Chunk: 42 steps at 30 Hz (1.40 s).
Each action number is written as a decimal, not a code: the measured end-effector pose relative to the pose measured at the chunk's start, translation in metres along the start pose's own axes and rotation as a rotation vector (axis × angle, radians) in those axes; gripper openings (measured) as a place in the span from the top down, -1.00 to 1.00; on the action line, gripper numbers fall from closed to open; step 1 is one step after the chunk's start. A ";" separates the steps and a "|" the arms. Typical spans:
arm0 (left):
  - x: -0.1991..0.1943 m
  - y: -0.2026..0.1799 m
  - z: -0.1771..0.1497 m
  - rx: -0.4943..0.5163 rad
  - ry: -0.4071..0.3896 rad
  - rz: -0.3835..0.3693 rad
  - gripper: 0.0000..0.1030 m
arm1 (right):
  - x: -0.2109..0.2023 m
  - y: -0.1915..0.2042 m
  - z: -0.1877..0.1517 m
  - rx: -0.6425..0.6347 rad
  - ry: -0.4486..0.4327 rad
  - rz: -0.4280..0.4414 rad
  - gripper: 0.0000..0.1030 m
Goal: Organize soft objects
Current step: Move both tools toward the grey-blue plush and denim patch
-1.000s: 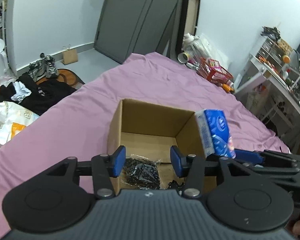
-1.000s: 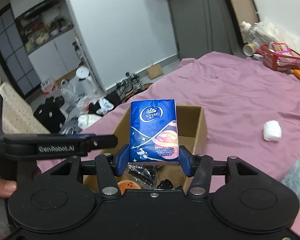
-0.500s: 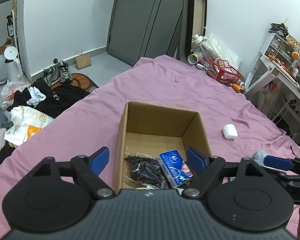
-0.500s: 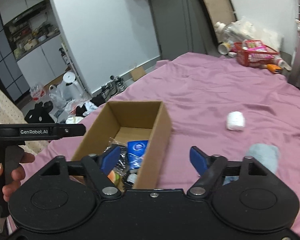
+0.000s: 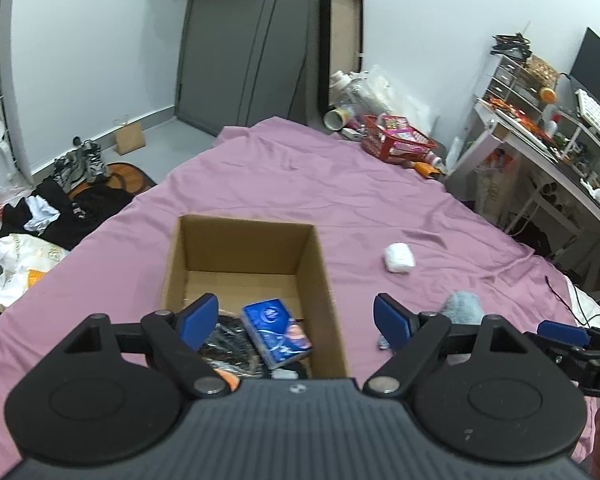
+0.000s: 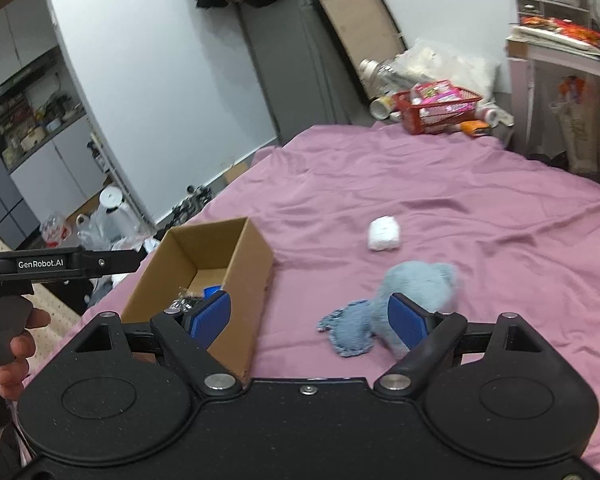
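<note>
— What's on the purple bed [image 5: 300, 184]?

— A cardboard box [image 5: 324, 276] at center, holding a blue tissue pack [image 5: 277, 330] at its 5 o'clock corner. At the box's 3 o'clock lie a grey-blue plush [image 6: 416, 292] and, farther off, a white roll [image 6: 384, 233].

— The grippers?

— The left gripper [image 5: 296, 318] and the right gripper [image 6: 310, 314] are both spread wide, gripping nothing.

The open brown cardboard box [image 5: 236, 256] has bare floor at its far end; a blue tissue pack [image 5: 277, 330] fills its near end. Bare purple bedsheet [image 6: 480, 216] surrounds the small white roll [image 6: 384, 233].
</note>
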<state>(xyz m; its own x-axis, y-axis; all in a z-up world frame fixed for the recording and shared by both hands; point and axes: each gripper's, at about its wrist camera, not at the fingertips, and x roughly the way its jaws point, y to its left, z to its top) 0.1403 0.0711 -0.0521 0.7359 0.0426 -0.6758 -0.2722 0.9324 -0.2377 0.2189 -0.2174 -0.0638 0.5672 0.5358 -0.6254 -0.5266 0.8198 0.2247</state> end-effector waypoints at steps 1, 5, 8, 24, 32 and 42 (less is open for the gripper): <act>0.000 -0.004 0.000 0.004 0.002 -0.002 -0.62 | -0.004 -0.004 -0.001 0.004 -0.012 -0.005 -0.64; 0.001 -0.020 0.001 0.027 0.005 -0.017 -0.62 | -0.014 -0.019 -0.003 0.035 -0.029 -0.018 -0.55; 0.001 -0.030 0.002 0.040 0.007 -0.034 -0.62 | -0.019 -0.032 -0.007 0.061 -0.035 -0.024 -0.37; 0.021 -0.083 0.005 0.124 0.035 -0.151 -0.62 | -0.025 -0.077 -0.028 0.153 -0.028 -0.063 0.33; 0.042 -0.119 -0.005 0.211 0.043 -0.188 -0.51 | -0.015 -0.099 -0.036 0.204 -0.013 -0.075 0.59; 0.074 -0.156 -0.015 0.282 0.097 -0.241 -0.28 | 0.003 -0.123 -0.042 0.251 0.026 -0.072 0.60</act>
<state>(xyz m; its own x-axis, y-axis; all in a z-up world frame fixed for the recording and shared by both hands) 0.2273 -0.0768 -0.0755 0.6925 -0.2115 -0.6898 0.0924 0.9742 -0.2059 0.2586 -0.3250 -0.1241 0.5795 0.4717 -0.6647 -0.3104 0.8818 0.3552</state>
